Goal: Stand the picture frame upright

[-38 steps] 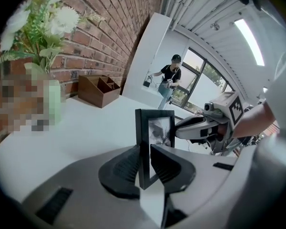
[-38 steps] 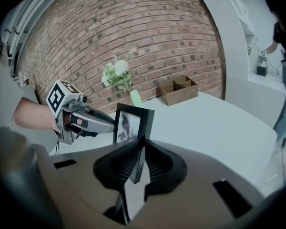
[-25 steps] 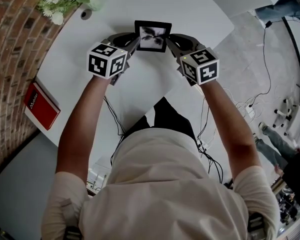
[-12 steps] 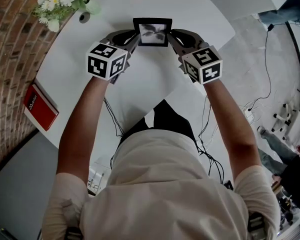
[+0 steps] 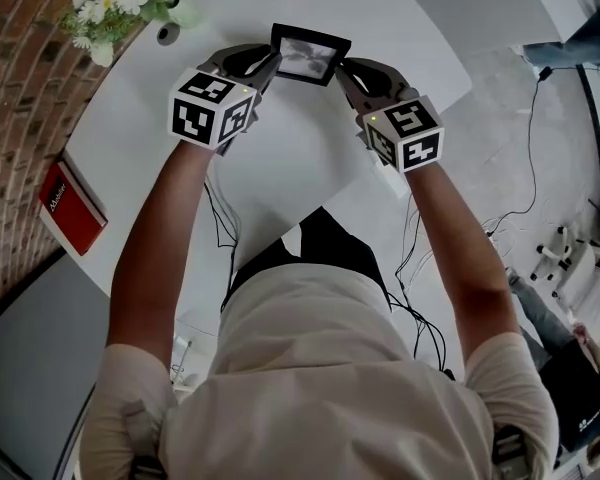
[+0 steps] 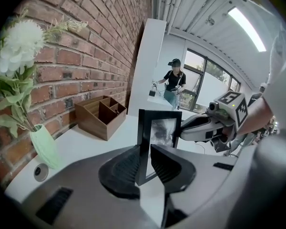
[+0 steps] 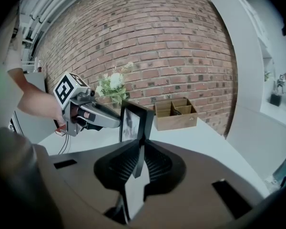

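A black picture frame (image 5: 308, 54) with a grey photo is held upright between both grippers over the far part of the white table (image 5: 280, 168). My left gripper (image 5: 268, 66) is shut on the frame's left edge; in the left gripper view its ribbed pads (image 6: 126, 168) clamp the frame (image 6: 158, 132). My right gripper (image 5: 342, 70) is shut on the right edge, and its jaws have just closed a little tighter on it; the right gripper view shows the frame (image 7: 133, 122) edge-on between the pads (image 7: 155, 165). The frame's bottom edge is hidden behind the jaws.
White flowers in a pale green vase (image 5: 110, 3) stand at the far left by the brick wall, with a small round disc (image 5: 168, 34) beside them. A wooden organiser (image 6: 101, 116) sits beyond the frame. A red book (image 5: 70, 208) lies at the table's left edge. A person (image 6: 174, 82) stands far off.
Both grippers have carried the frame farther across the table, away from the person's body. The frame now shows more of its top edge and sits slightly turned.
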The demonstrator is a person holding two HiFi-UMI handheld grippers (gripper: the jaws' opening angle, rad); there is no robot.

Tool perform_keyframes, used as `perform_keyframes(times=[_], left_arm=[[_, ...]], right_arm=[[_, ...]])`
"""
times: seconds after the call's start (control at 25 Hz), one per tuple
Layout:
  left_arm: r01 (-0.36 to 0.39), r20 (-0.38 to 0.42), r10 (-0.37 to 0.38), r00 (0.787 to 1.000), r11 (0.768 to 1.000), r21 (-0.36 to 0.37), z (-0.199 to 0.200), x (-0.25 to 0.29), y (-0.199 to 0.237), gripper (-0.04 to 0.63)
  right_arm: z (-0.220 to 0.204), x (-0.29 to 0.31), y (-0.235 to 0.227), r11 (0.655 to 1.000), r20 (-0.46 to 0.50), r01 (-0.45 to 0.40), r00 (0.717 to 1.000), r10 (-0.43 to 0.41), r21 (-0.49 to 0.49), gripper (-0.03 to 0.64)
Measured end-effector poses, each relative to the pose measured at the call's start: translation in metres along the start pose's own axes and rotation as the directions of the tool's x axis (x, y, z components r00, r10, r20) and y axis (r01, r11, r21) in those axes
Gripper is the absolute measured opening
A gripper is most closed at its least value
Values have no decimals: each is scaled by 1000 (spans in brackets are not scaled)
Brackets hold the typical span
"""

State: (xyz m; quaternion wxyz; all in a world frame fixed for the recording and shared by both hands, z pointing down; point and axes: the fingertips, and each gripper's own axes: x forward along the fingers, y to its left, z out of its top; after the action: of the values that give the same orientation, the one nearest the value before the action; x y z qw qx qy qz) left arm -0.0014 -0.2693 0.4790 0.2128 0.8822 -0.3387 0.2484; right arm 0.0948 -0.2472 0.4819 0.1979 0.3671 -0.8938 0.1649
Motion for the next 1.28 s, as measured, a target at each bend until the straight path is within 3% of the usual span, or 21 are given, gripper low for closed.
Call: perform_keyframes(times=[0.44, 0.72, 1.28], left_arm=[[-34, 16, 34, 999, 999, -4, 3, 25, 11, 52], [-47, 17, 46, 999, 999, 14, 7, 41, 19, 51], [-78, 22, 77, 997, 995, 56, 15, 58, 33, 51]], right_arm=[[5, 14, -29, 994, 3, 5, 1000, -4, -105, 38], [9, 22, -43, 975, 18, 26, 1000, -22, -220, 35], [7, 40, -64, 952, 35, 58, 998, -49, -301, 35]])
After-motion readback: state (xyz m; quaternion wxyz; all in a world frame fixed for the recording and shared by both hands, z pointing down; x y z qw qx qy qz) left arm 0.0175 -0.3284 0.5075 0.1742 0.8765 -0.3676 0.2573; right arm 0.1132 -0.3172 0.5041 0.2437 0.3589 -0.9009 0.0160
